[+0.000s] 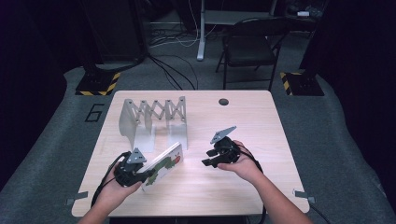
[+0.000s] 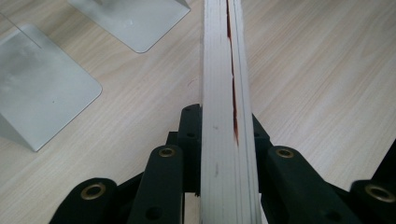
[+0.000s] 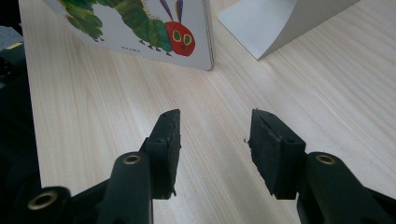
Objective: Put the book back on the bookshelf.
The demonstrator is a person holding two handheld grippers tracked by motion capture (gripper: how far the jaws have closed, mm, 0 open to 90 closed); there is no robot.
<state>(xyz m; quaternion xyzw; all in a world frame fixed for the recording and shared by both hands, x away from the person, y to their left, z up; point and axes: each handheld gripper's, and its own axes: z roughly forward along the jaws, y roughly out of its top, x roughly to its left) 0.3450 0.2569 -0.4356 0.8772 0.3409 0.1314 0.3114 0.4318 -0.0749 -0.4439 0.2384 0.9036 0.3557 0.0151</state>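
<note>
Grip comes first here: our left gripper (image 1: 148, 175) has its jaws clamped on the caterpillar board book (image 1: 164, 165), the pads pressing both covers near the book's lower edge, as the left gripper view shows with the stacked page edges (image 2: 224, 112) running straight away from the jaws. We judge the pick-up as done and the placing as left to do, because the book stands tilted on the wooden table (image 1: 243, 121), just ahead of the left gripper, and the expandable metal book rack (image 1: 154, 116) beyond it holds nothing yet. Our right gripper (image 1: 211, 158) hovers apart, off to the right of the book, with its jaws parted and nothing between them; in the right gripper view its pads (image 3: 166, 140) stand over bare wood, the book's caterpillar cover (image 3: 140, 23) ahead and to the left. Which rack slot we would aim for we cannot tell. The book's cover is cut off at the top in that view, and its title is too small to read.
</note>
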